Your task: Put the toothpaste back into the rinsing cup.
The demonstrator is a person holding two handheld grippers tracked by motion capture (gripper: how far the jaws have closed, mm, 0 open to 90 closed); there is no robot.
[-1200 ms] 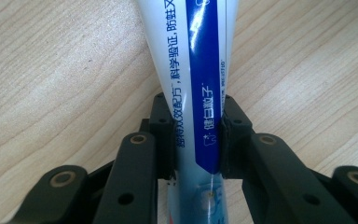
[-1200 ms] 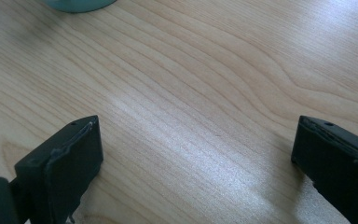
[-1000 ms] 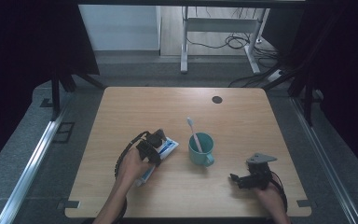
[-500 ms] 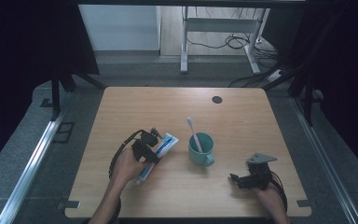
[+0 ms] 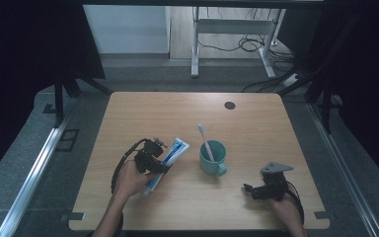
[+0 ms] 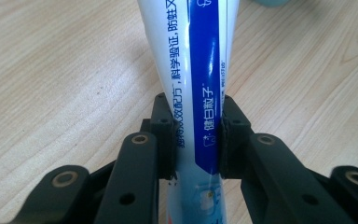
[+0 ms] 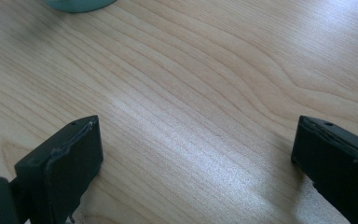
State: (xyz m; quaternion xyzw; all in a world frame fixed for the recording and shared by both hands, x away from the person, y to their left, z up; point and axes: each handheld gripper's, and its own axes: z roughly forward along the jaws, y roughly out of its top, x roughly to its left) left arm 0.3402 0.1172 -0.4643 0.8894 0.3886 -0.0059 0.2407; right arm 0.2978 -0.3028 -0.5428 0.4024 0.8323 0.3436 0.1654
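Wood-grain table [image 5: 128, 118] is sitting in a dim room, with a desk frame and cables lying on the floor beyond its far edge. Toward the left, the left gripper [image 5: 159, 157] is clamping a blue-and-white tube [image 5: 170, 155]; in the left gripper view its jaws are pressing both sides of the tube [image 6: 200, 88], which is running up and away over the wood. Just right of the tube, a teal cup [image 5: 212, 157] is standing upright, holding a toothbrush [image 5: 205, 140] that is leaning back-left. Farther right, near the front edge, the right gripper [image 5: 256, 190] is resting with jaws spread wide over bare wood. Judging by this, the tube is being carried, probably toward the cup; the next move is calling for tipping it upright over the rim.
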